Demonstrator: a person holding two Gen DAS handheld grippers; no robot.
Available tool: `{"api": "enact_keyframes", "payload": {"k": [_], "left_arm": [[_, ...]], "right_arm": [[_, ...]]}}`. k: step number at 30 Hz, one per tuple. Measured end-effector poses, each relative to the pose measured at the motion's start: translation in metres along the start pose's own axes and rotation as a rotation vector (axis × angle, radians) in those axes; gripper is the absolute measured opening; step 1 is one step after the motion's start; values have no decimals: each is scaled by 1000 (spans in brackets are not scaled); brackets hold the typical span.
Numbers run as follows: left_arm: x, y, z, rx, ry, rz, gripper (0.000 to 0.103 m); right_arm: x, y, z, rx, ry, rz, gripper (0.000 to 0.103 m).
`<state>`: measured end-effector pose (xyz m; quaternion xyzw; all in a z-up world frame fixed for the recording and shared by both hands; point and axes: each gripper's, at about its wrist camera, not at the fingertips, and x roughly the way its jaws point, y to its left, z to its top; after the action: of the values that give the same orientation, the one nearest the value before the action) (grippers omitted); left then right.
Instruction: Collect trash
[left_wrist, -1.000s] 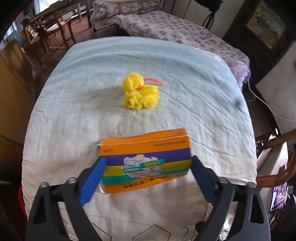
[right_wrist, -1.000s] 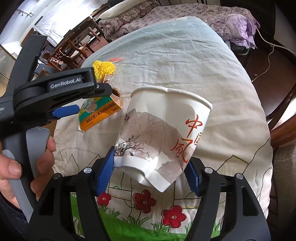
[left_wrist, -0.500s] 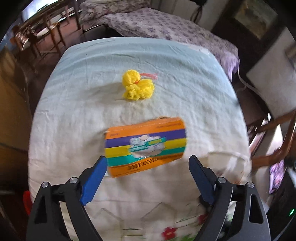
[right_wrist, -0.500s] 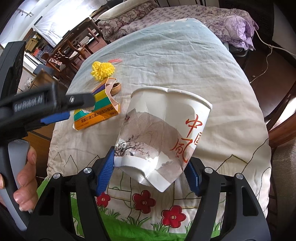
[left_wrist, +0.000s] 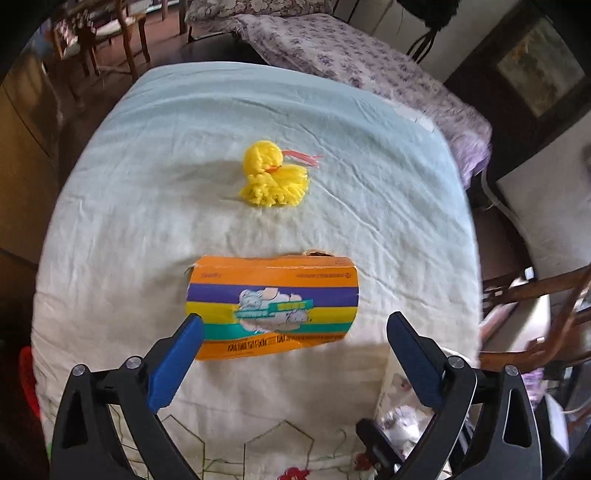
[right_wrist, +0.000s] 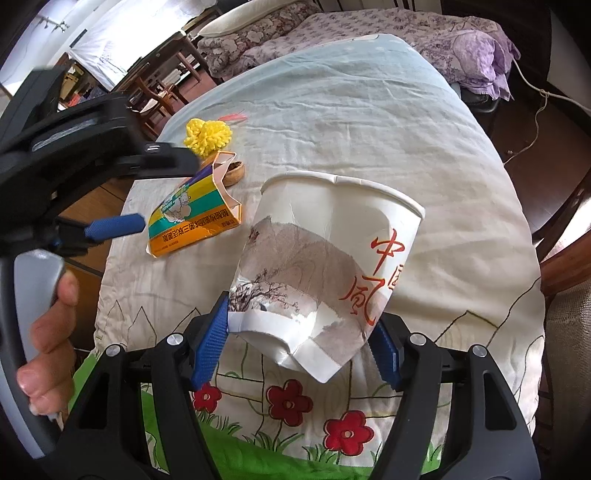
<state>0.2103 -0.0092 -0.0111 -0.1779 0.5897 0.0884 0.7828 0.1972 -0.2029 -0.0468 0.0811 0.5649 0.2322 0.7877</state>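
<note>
So the left tool (left_wrist: 291, 332) is hanging over the orange carton (left_wrist: 273, 306), and its blue fingers (left_wrist: 177, 363) are spreading apart right now. The carton lies flat on the pale cloth (left_wrist: 147, 206) of the bench, mostly between the finger tips, but neither pad presses on it; the left one overlaps its corner in the left wrist view, so I can't tell if it brushes it. From the right wrist view one end of the carton is torn open, and a small brown round thing (right_wrist: 233, 171) sits just beside that end. Past it there's a yellow pompom (left_wrist: 273, 181) with a bit of pink string, apart from the carton.

The right tool (right_wrist: 299, 341) is pinching a crumpled paper cup (right_wrist: 328, 266) by its squashed base, rim pointing away and tilted, held up over the flower-print edge of the cloth. A hand (right_wrist: 46, 328) grips the left tool's grey handle at the left edge.
</note>
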Motion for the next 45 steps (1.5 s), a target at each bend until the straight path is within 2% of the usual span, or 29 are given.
{"api": "enact_keyframes", "payload": {"k": [5, 10, 17, 20, 23, 25, 31, 34, 36, 40, 45], "left_arm": [[16, -12, -1, 93, 3, 170, 97], [12, 15, -8, 83, 5, 206, 97], [-7, 78, -25, 55, 3, 247, 97], [-18, 104, -33, 66, -3, 292, 97], [-26, 125, -39, 55, 12, 286, 97], [-37, 134, -43, 31, 11, 247, 97], [-52, 125, -35, -33, 11, 138, 97], [-39, 115, -25, -92, 28, 174, 97], [-26, 117, -16, -168, 48, 192, 97], [-1, 123, -10, -299, 115, 186, 97], [24, 126, -6, -357, 174, 186, 97]], "right_arm": [[0, -3, 1, 5, 2, 12, 68], [0, -3, 1, 2, 2, 10, 68], [1, 0, 0, -5, 2, -6, 68], [1, 2, 0, -10, 3, -16, 68], [1, 5, 0, -15, 3, -25, 68], [2, 6, 0, -17, 4, -32, 68], [2, 6, -1, -21, 5, -38, 68], [2, 6, -1, -16, 5, -30, 68], [1, 6, -1, -16, 5, -27, 68], [1, 5, -1, -13, 5, -20, 68], [1, 3, 0, -13, 7, -9, 68]]}}
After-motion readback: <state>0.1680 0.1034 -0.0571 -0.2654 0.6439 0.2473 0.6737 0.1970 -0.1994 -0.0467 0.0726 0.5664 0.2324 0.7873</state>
